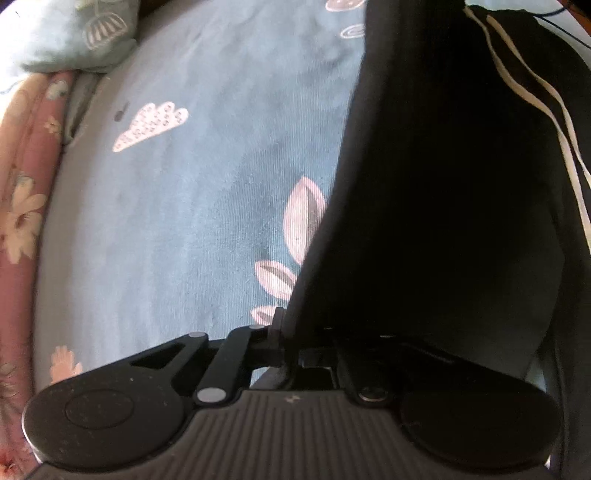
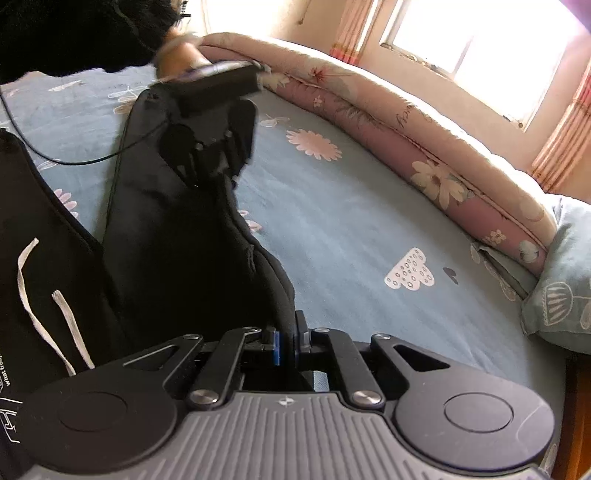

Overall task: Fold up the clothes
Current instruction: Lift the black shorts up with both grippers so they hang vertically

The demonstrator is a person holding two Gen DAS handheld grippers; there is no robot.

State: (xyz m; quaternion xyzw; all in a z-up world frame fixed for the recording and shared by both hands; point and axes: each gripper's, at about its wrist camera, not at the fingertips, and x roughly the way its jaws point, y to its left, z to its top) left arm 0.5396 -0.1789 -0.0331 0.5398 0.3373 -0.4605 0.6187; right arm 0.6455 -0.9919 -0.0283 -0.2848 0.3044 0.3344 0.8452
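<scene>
Right wrist view: we've got both grippers clamped on the black garment [image 2: 177, 236], a long dark piece w/ white drawstrings [image 2: 40, 306], prob. trousers or a hoodie, can't tell which. Right gripper [image 2: 286, 345] has its fingers closed on a fold of the cloth right at the tips. Left gripper [image 2: 210, 155] sits further along the same edge, fingers closed on cloth too, a hand [image 2: 177, 55] above it.

To do this step well, we reckon: keep the edge taut between the two grips, lift both evenly so the strip doesn't sag or twist, then carry it across the rest of the garment and lay it flat before letting go.

Left wrist view: the garment [image 1: 443, 184] rises straight from the left gripper [image 1: 284, 332], the rest lying on the blue sheet [image 1: 184, 203] of the bed, pillow [image 1: 74, 33] well apart.
</scene>
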